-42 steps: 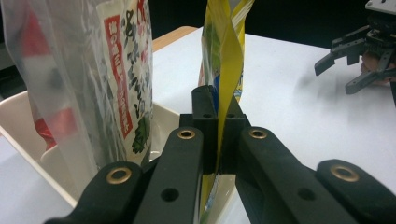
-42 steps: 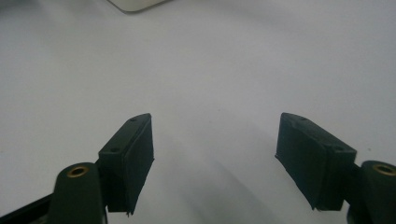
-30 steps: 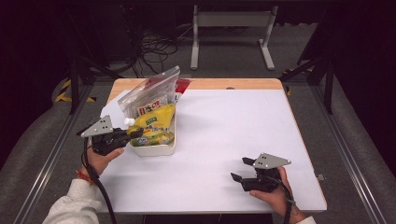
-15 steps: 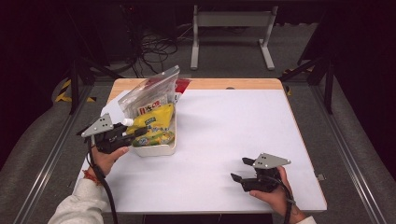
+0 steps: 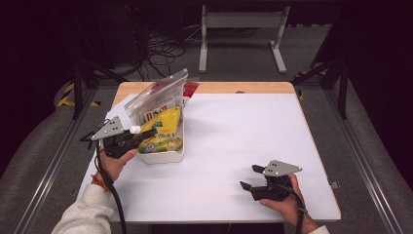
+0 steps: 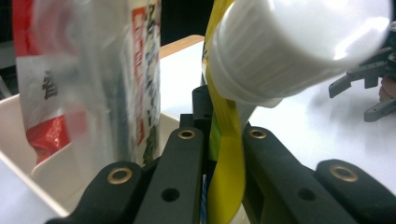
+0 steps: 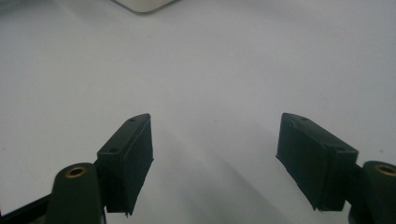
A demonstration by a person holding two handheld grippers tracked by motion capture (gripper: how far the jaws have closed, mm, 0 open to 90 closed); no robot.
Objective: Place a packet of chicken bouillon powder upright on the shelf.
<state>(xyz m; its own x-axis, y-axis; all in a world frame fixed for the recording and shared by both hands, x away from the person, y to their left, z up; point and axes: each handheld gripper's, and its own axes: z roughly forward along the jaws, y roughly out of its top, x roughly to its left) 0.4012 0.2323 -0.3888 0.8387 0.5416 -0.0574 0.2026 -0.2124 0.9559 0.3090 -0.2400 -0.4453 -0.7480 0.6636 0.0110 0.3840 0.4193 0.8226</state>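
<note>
White table (image 5: pixel 234 146): left gripper (image 6: pixel 223 154) jaws pinching yellow pouch (image 6: pixel 227 163), label blurred; right gripper (image 7: pixel 215 163) jaws spread.

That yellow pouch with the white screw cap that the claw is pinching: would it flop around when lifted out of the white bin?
Probably floppy: the left claw squeezes the yellow pouch to a thin fold. It likely hangs from that pinch, and the rigid white cap may swing. Its glossy film looks slippery, so it could slide against the clear bag in the white bin.

right tool (image 7: pixel 215 161) | jaws wide apart, nothing between | over white table (image 7: pixel 224 70)
</note>
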